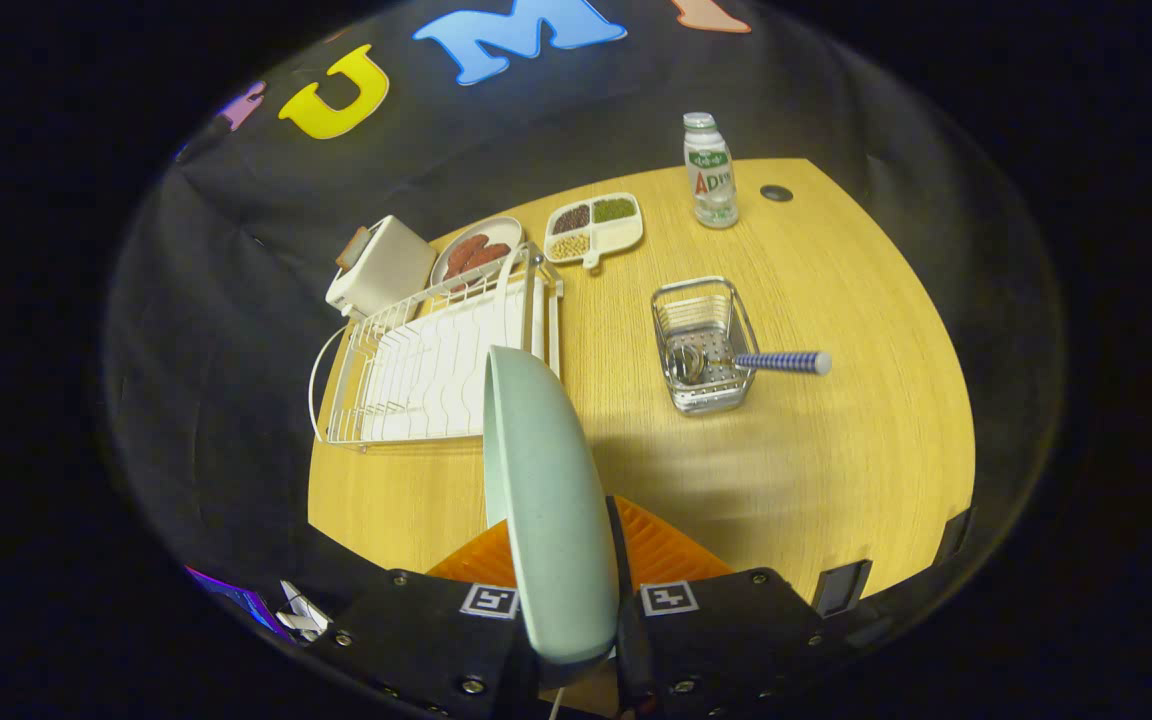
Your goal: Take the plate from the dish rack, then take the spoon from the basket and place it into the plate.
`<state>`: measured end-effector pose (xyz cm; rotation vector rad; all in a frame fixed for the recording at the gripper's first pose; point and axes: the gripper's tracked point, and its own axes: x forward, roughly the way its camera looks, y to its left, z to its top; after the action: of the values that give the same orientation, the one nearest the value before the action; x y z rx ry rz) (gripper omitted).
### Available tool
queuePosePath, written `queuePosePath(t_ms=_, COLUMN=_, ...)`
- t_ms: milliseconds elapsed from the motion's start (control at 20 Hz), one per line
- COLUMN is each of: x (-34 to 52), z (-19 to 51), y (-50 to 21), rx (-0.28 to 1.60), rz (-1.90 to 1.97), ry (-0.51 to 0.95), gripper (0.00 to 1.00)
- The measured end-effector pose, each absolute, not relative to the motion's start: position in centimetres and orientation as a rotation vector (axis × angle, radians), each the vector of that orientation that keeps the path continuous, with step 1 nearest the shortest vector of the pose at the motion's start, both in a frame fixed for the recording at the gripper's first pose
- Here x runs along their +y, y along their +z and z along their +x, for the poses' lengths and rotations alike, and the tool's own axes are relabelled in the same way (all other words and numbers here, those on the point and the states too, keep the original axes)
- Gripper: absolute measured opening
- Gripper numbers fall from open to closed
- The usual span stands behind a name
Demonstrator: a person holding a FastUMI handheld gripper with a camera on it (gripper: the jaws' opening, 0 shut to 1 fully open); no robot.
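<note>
Gripper view, gripper [564, 585] clenched on plate [548, 500] held edge-up above table [836, 450]

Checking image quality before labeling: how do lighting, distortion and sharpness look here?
Gripper view: fisheye bends the table edges; light is even, with a soft shadow beside the plate clamped edge-on in the hand-held gripper; basket, spoon and dish rack look sharp.

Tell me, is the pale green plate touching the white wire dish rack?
Apart. In the gripper view the pale green plate is held on edge between the fingers of the gripper, lifted above the table; bare wood shows between it and the white wire dish rack.
</note>
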<state>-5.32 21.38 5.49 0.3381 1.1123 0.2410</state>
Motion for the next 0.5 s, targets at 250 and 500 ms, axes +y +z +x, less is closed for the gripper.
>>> queuePosePath(t_ms=250, x=23.0, z=-7.1, y=0.7, rx=1.178, rz=0.427, ry=0.265, gripper=0.29)
queuePosePath(t_ms=500, x=25.5, z=-8.2, y=-2.8, rx=1.198, rz=0.505, ry=0.324, gripper=0.29)
